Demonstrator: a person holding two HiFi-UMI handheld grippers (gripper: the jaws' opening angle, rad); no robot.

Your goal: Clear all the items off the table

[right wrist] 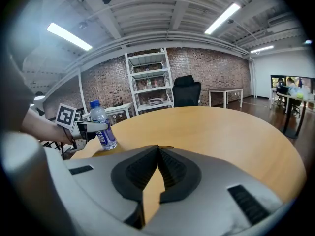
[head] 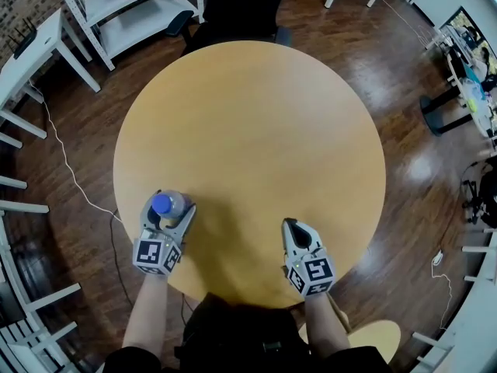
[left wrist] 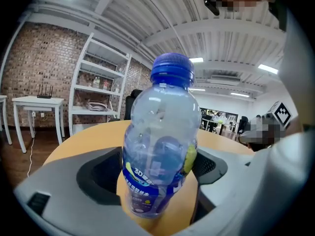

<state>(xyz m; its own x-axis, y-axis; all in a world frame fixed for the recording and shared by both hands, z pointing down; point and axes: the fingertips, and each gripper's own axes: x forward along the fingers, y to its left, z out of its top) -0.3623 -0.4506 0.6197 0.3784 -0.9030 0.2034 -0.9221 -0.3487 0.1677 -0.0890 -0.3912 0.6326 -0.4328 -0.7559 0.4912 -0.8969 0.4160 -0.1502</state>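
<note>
A clear plastic bottle (head: 174, 203) with a blue cap and a blue label stands upright near the left front edge of the round wooden table (head: 248, 130). My left gripper (head: 175, 205) is open with one jaw on each side of the bottle (left wrist: 160, 151); both pads sit close to its sides, and a thin dark gap shows on the left. My right gripper (head: 290, 225) hovers low over the table's front right, shut with nothing in it; its jaws (right wrist: 158, 154) meet at the tips. The right gripper view also shows the bottle (right wrist: 102, 127) and the left gripper (right wrist: 91, 126) at far left.
A black office chair (head: 237, 10) stands at the table's far side, with a white shelf unit (head: 132, 6) behind it to the left. White tables (head: 31, 45) line the left wall. A cable (head: 70, 169) trails on the wood floor. A wooden stool (head: 373, 340) sits near right.
</note>
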